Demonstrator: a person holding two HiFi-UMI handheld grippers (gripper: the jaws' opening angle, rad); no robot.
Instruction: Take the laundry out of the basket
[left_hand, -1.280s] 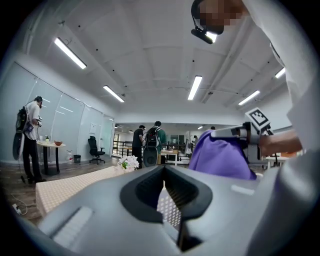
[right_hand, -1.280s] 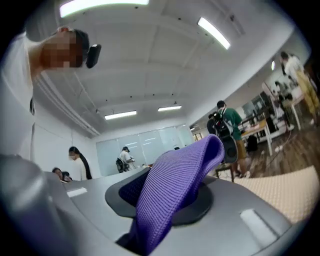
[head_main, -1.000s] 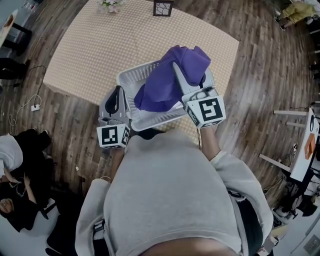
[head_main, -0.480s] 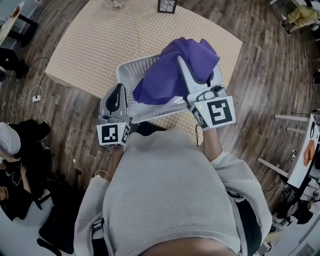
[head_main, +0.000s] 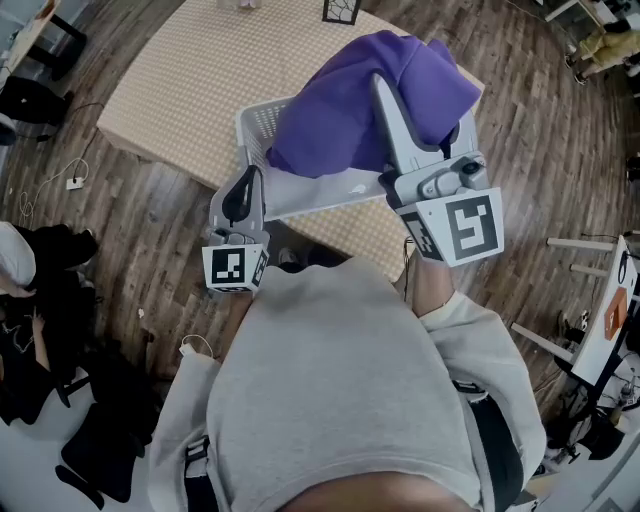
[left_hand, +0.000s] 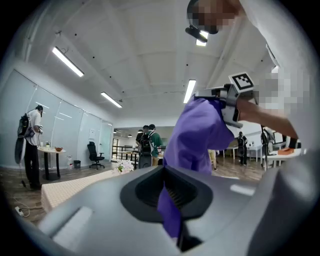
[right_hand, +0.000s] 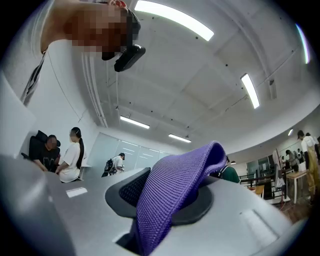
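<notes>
Okay, head view. Shows a purple knit garment (head_main: 340, 115) bunched high over a white lattice plastic laundry basket (head_main: 262, 125), at the near edge of a bench covered in beige checked cloth (head_main: 180, 80). Puts the right hand-held gripper (head_main: 392, 110) up in the top of the bundle and the left hand-held gripper (head_main: 244, 190) lower, by the basket's near left corner. Hides the inside of the basket under the cloth, so can't say if more laundry is in there. Reads as mid-lift, with the garment probably not yet clear of the rim. To do it well:
- Hold both pinches firm.
- Raise until the hanging edge clears the rim.
- Avoid snagging the knit on the lattice.
- Avoid dragging the light basket along.
- Then carry sideways to bare bench.

Left gripper view. Shows jaws closed on a thin strip of the purple fabric, the rest draping up toward the other tool. Suggests a slim hold, so better to lift evenly than to tug.

Right gripper view. Shows jaws clamped on a thick fold of the knit that loops over the top. Looks the safer hold.

Count: one garment, one basket, one bench, two hand-held grippers.
</notes>
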